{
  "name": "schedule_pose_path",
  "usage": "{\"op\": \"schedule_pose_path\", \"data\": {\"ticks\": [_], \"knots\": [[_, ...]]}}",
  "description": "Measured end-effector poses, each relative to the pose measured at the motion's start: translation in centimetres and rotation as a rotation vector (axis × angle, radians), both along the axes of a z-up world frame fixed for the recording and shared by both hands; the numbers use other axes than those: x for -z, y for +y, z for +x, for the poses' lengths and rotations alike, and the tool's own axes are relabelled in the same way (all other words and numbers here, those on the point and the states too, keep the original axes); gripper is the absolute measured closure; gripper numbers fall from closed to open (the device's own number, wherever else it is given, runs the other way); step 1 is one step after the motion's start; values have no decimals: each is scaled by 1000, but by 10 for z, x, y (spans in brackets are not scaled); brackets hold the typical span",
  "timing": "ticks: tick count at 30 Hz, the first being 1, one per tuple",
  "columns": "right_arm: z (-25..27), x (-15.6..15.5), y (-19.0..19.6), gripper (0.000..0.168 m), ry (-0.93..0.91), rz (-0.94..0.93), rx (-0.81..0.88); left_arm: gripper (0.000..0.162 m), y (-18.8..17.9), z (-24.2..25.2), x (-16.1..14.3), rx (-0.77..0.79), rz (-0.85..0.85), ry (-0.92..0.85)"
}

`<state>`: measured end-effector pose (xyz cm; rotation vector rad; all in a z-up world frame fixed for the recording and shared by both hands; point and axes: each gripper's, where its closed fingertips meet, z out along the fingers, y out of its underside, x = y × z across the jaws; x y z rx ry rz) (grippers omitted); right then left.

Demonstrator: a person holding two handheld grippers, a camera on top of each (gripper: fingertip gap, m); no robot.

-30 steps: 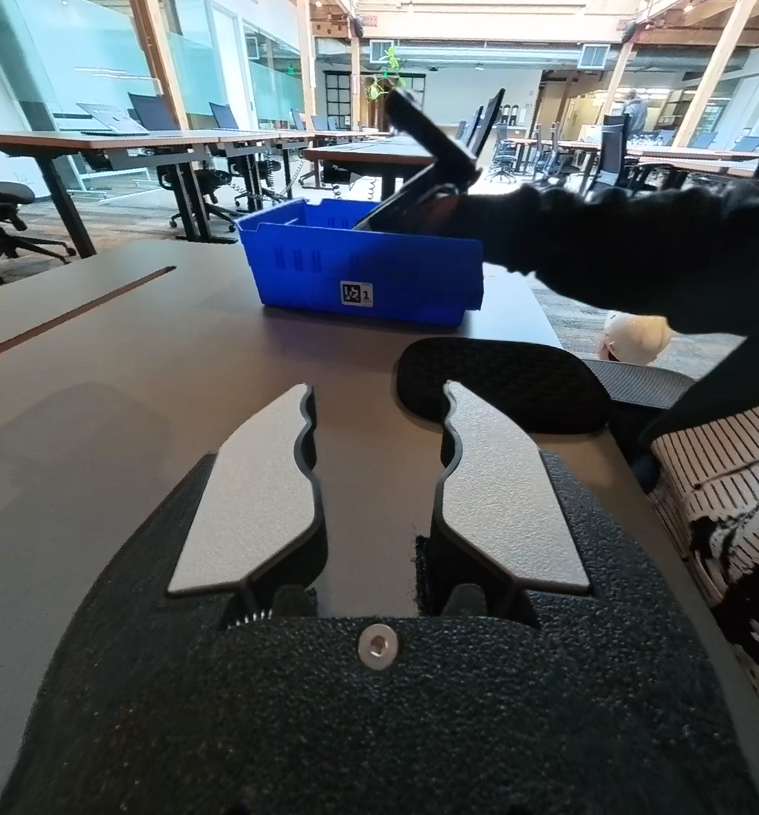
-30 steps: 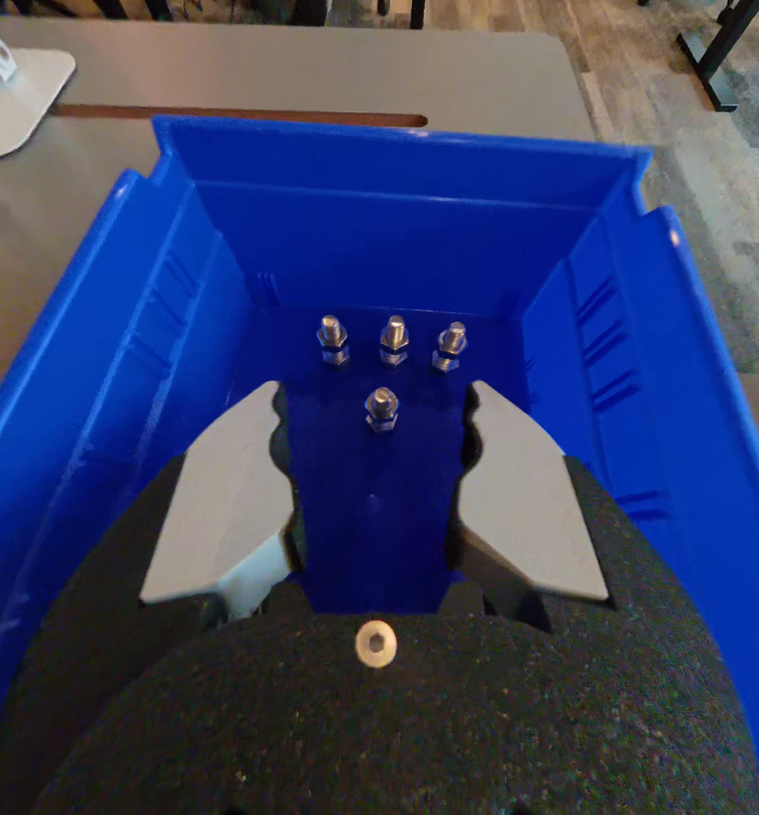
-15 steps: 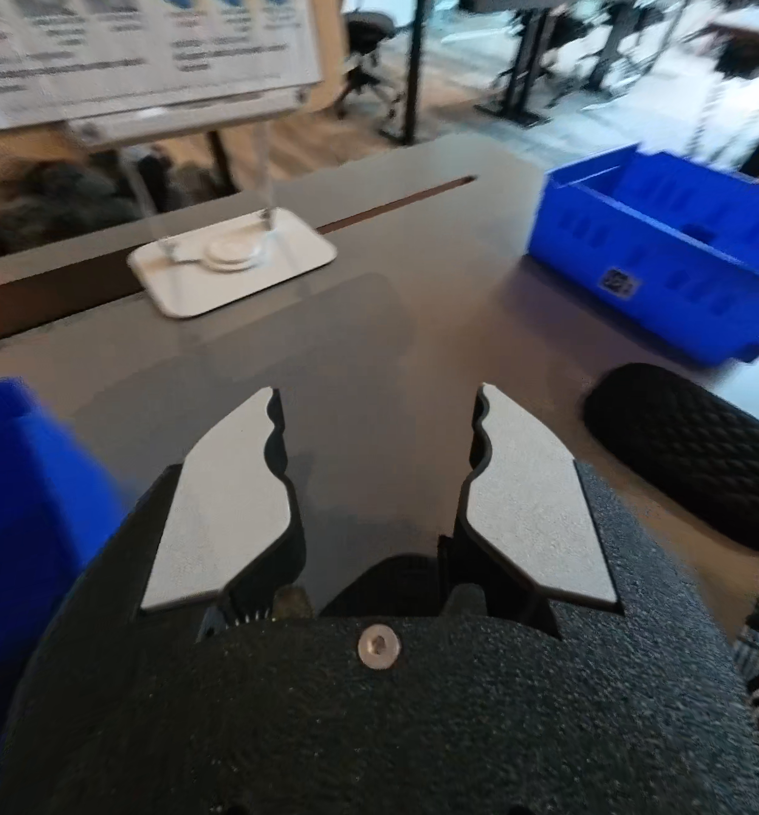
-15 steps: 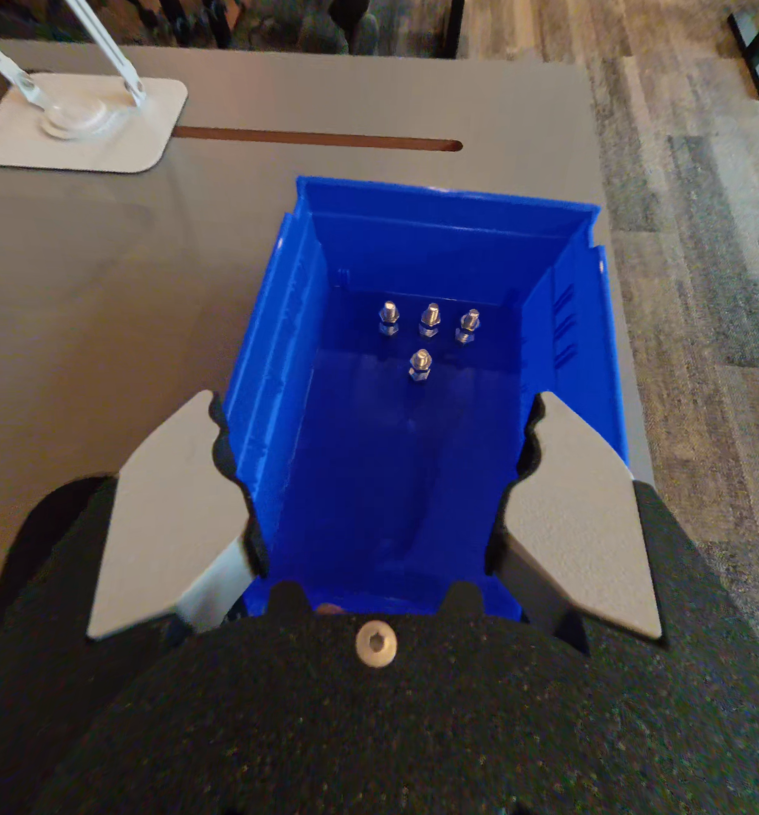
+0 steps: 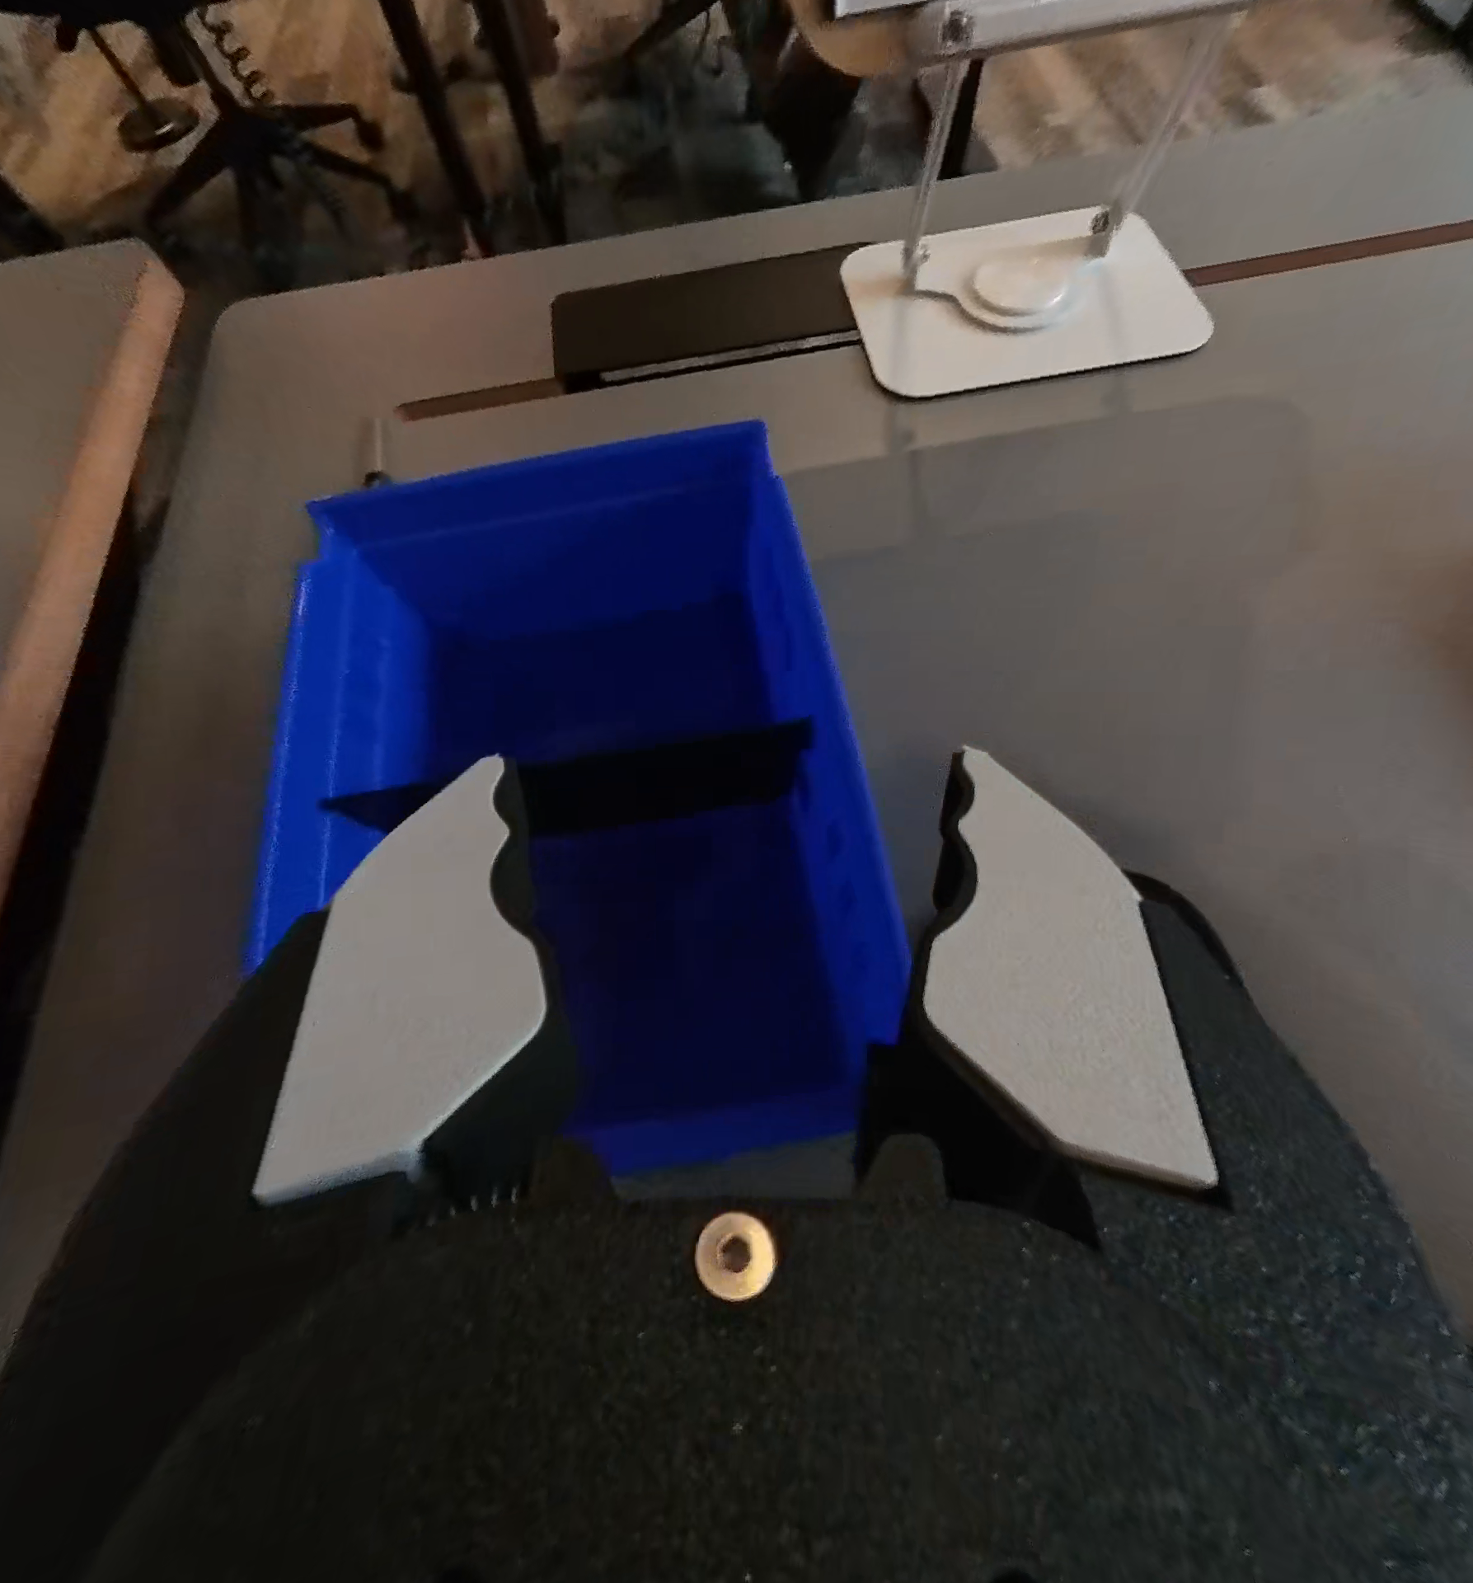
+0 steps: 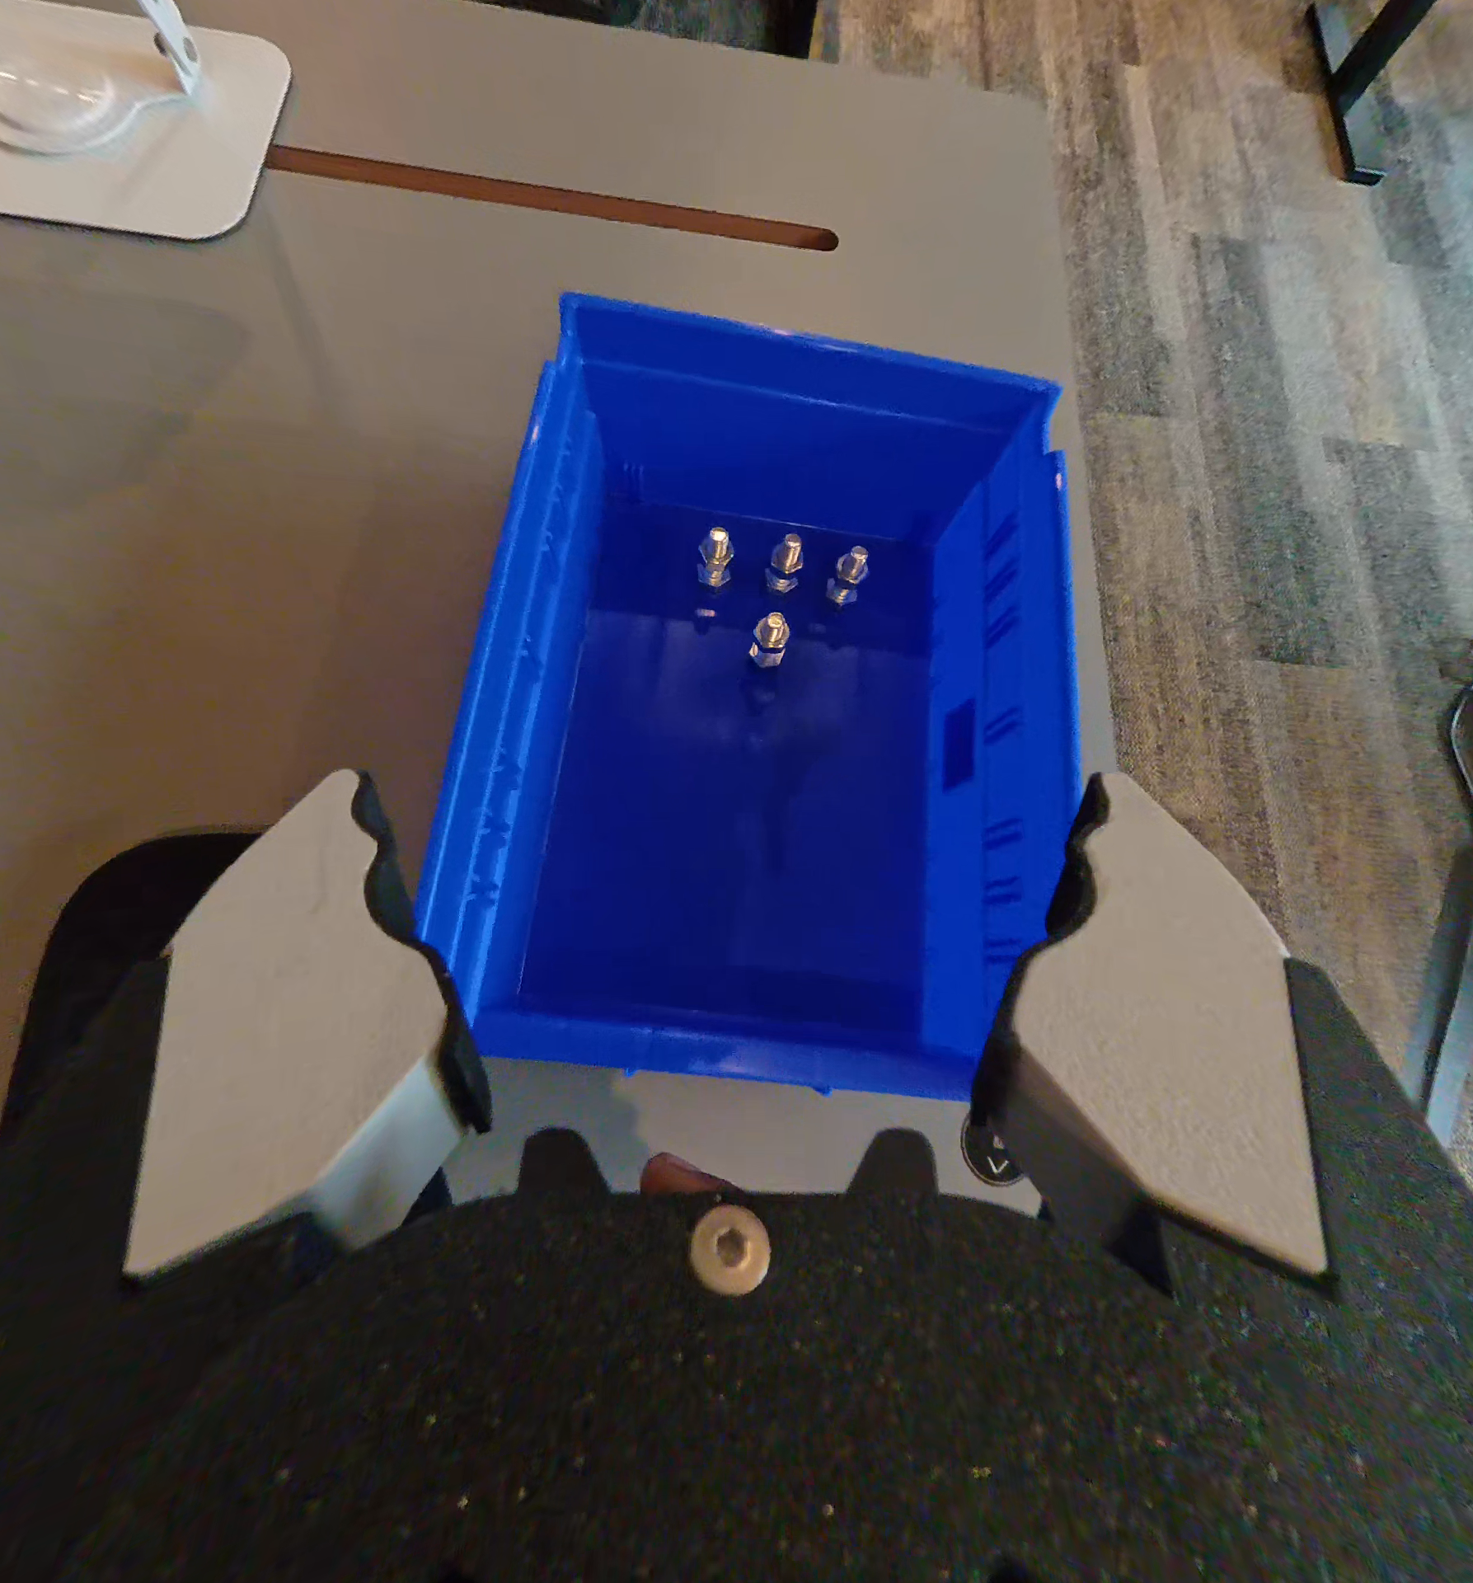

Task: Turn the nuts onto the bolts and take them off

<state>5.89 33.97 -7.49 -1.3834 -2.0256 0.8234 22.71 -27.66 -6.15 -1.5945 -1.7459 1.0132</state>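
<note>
- Fingers (image 6: 304,985) of the right gripper (image 6: 728,874) are spread wide and grasp nothing; in the right wrist view they frame the near end of a blue bin (image 6: 544,685) from above, one tip at 9 o'clock of it, the other at 3 o'clock.
- Four bolts (image 6: 767,638) stand upright on that bin's floor toward its far end, each with a nut (image 6: 714,576) threaded on its shank.
- Three bolts form a row; the fourth stands alone at 6 o'clock of the middle one, just beside the row.
- Neither finger touches a bolt or the bin.
- Fingers (image 5: 411,985) of the left gripper (image 5: 733,822) are also released, with a clear gap between them and nothing held.
- Seen from the left wrist, they hang over a second blue bin (image 5: 835,857), which a dark divider (image 5: 664,775) splits into a near and a far compartment.
- Both compartments are dim, so I cannot tell whether anything lies in them.
- Both bins sit on a grey desk (image 5: 1144,685).
- At 1 o'clock of the divided bin, well apart from it, a white base plate (image 5: 1032,343) carries two thin clear posts.
- A black bar (image 5: 690,330) lies at 12 o'clock of that bin, touching the plate's left edge.
- In the right wrist view the same plate (image 6: 202,146) shows at 10 o'clock of the bolt bin, and a narrow slot (image 6: 544,201) in the desk runs past the bin's far end.
- Grey patterned floor (image 6: 1315,428) lies at 3 o'clock, beyond the desk edge.
</note>
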Motion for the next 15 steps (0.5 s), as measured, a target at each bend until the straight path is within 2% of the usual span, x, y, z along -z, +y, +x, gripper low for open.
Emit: {"op": "schedule_pose_path", "data": {"ticks": [5, 10, 15], "knots": [[4, 0, -3, 23, -14, 13, -13, 62, -6, 7, 3, -22, -29, -53], [5, -1, -8, 24, -9, 13, -26, 64, -1, 4, 3, -4, -18, -48], [8, 3, -18, 28, -17, 3, -59, 69, 13, -4, 19, 46, 13, -114]]}}
